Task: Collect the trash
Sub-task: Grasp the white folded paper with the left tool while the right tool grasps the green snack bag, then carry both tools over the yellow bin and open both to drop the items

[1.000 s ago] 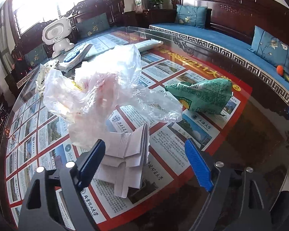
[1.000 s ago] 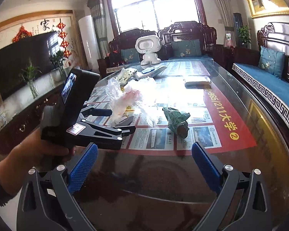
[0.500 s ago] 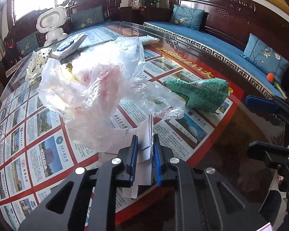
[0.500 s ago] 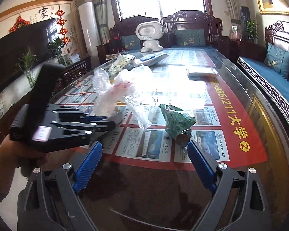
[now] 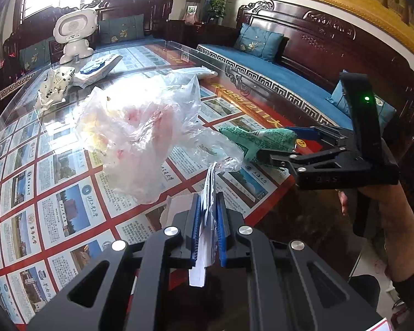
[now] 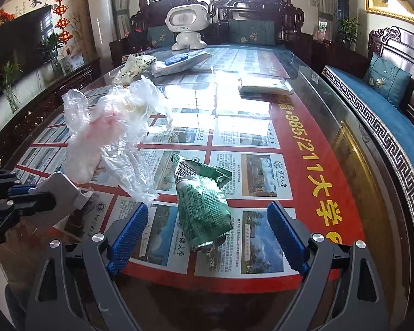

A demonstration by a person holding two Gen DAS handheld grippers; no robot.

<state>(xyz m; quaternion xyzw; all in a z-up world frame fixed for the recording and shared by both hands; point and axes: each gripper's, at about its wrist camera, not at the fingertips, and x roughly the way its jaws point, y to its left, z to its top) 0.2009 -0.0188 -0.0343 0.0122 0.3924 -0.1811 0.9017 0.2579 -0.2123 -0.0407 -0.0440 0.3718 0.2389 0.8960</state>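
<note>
My left gripper (image 5: 209, 205) is shut on a folded white paper (image 5: 208, 190), lifted just off the glass; the right wrist view shows the left gripper (image 6: 45, 193) at the left edge with the paper (image 6: 62, 187) sticking out. A crumpled clear plastic bag (image 5: 140, 132) (image 6: 110, 138) lies just beyond it. A green printed snack packet (image 6: 202, 204) (image 5: 262, 138) lies on the table between the jaws of my right gripper (image 6: 208, 230). Those jaws are closing, and the blue pads stand clear of the packet on both sides. A hand (image 5: 386, 201) holds the right gripper (image 5: 283, 143).
The glass table top (image 6: 303, 138) covers a red poster. At the far end stand a white toy robot (image 6: 187, 24), a black-patterned white wrapper (image 6: 135, 67), a blue-and-white pack (image 6: 179, 60) and a flat white packet (image 6: 265, 85). A blue-cushioned wooden sofa (image 6: 372, 104) runs along the right.
My left gripper shut on the folded paper and raised it a little. The right gripper moved forward and down until the green packet lay between its jaws, which narrowed slightly.
</note>
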